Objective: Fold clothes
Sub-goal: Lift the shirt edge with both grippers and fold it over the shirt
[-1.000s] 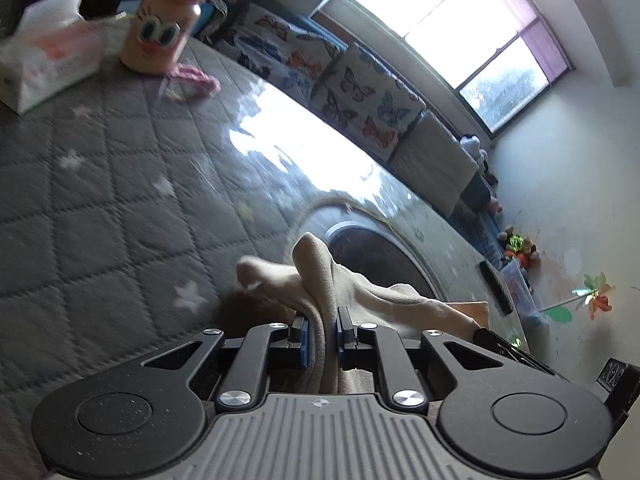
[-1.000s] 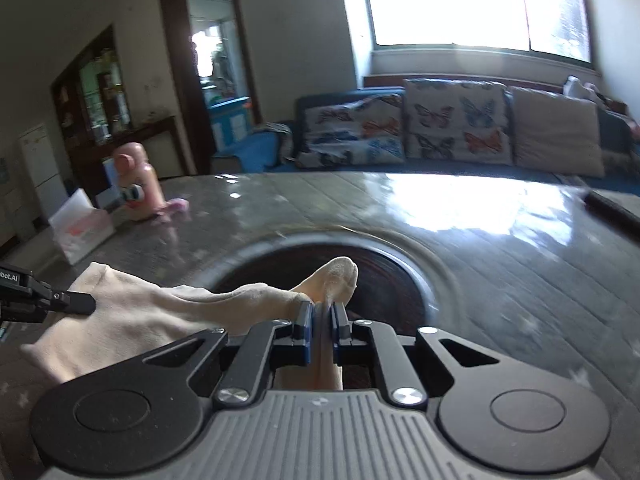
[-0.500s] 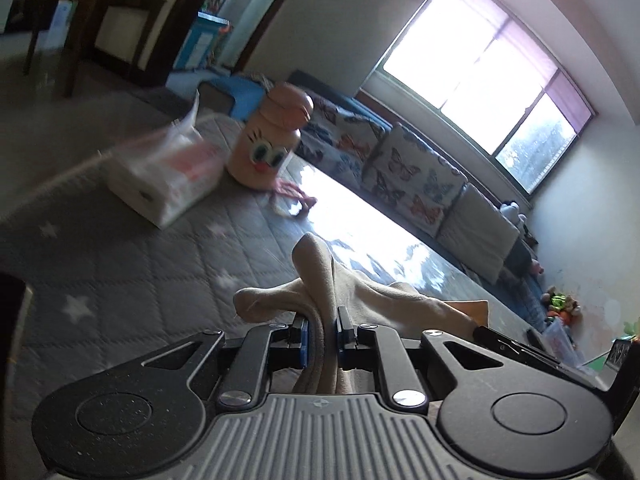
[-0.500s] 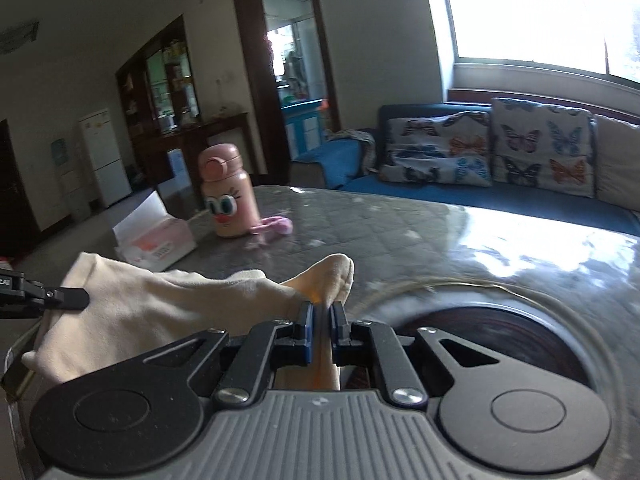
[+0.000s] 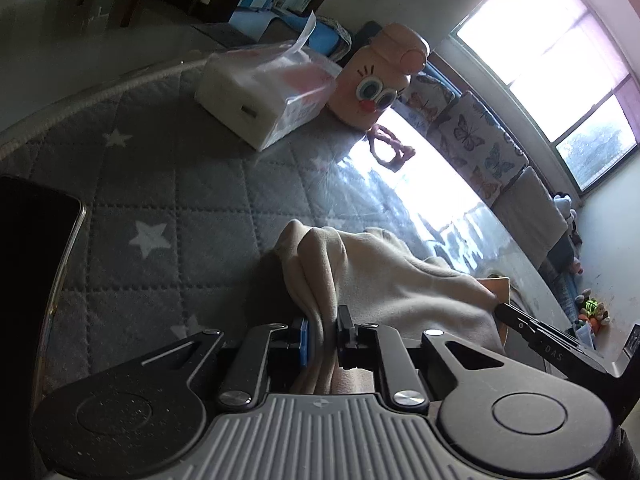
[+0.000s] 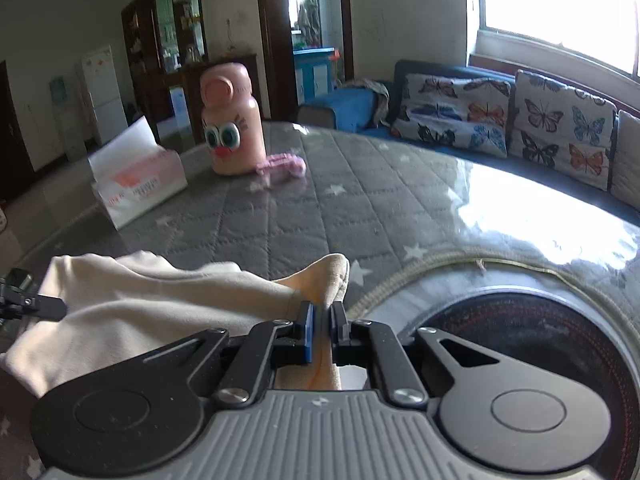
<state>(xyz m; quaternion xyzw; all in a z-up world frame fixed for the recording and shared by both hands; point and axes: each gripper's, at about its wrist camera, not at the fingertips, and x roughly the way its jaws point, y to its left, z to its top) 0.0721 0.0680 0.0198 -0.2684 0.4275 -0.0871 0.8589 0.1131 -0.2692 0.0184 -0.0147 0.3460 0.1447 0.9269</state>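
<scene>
tissue box (image 6: 138,182), pink bottle (image 6: 232,128) nr cloth (image 6: 152,300)

The cloth (image 5: 384,280) is running back between the left gripper (image 5: 323,330) pads and disappearing behind its body, so its lower part is staying hidden. Left of those fingers a dark slab (image 5: 28,264) is being cut off by the frame edge. Left of the right gripper (image 6: 320,330) fingers, the cloth (image 6: 132,308) edge is slipping out of frame.
</scene>
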